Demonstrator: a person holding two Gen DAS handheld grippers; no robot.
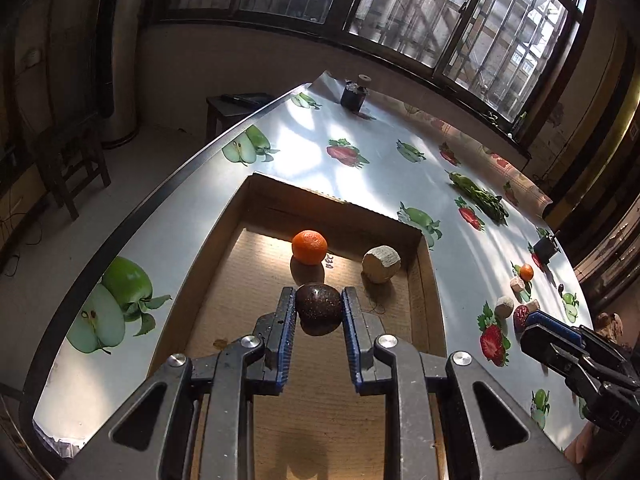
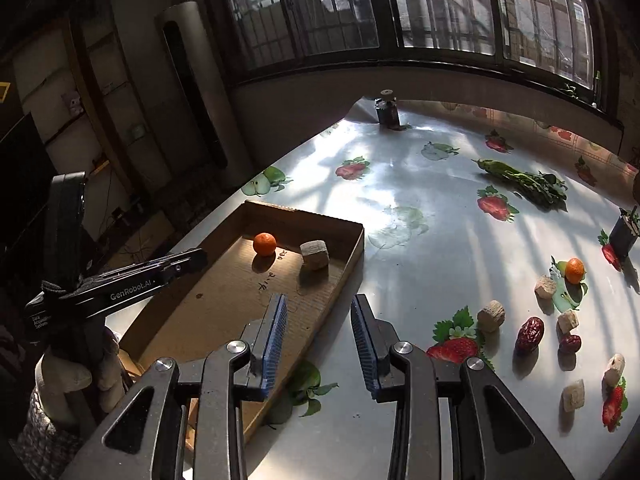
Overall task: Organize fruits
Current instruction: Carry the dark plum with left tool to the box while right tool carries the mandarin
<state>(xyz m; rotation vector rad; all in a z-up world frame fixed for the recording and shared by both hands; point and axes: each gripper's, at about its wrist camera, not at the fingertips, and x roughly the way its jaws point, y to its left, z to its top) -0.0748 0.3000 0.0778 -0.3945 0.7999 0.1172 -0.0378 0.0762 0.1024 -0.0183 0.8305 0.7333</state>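
My left gripper is shut on a dark brown round fruit, holding it above the floor of a shallow cardboard tray. An orange and a beige cut chunk lie in the tray's far end. In the right wrist view my right gripper is open with nothing between its blue pads, hovering over the tray's right wall. To its right on the table lie another orange, two red dates and several beige chunks.
The table has a glossy fruit-print cloth. A green leafy vegetable lies at the far right, a dark jar stands at the far edge, and a small dark pot at the right. The table's left edge drops to the floor and a chair.
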